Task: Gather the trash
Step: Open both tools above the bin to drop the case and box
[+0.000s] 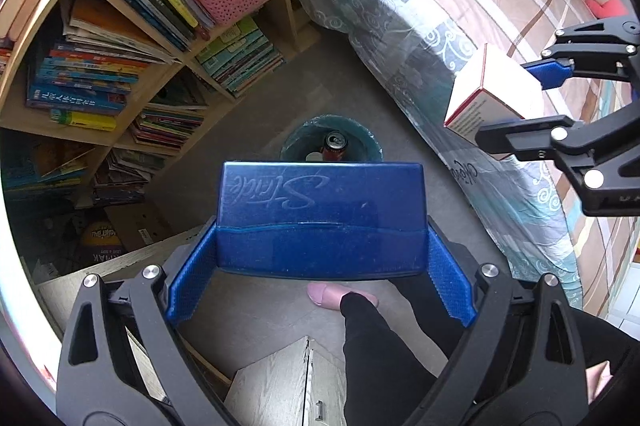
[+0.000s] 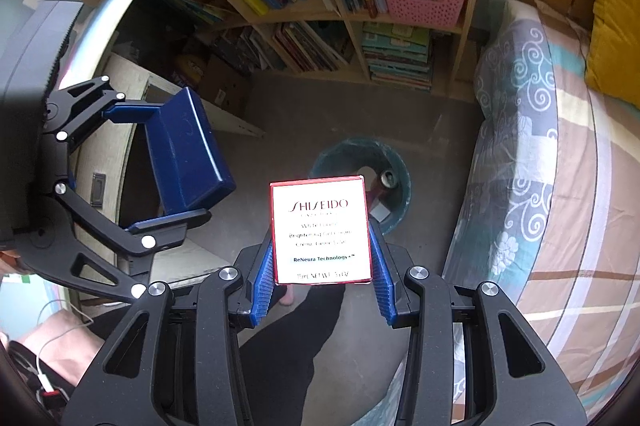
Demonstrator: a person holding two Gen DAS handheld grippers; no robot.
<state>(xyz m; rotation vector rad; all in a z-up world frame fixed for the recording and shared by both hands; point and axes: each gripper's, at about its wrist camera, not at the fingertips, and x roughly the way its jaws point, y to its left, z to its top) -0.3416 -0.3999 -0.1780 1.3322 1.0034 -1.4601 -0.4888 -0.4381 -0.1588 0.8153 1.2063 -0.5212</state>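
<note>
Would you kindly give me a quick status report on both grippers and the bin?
Left gripper shut on blue box. Right gripper shut on white carton. Bin on floor below, can inside. Nothing in the way.

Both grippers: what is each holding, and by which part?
Left gripper clamps the blue Stride box by its two short ends. Right gripper clamps the white Shiseido carton by its side faces.

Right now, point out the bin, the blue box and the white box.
bin (image 2: 396, 204), right wrist view, its right rim.
blue box (image 1: 320, 218), left wrist view, its broad face.
white box (image 2: 322, 232), right wrist view, its printed front.
</note>
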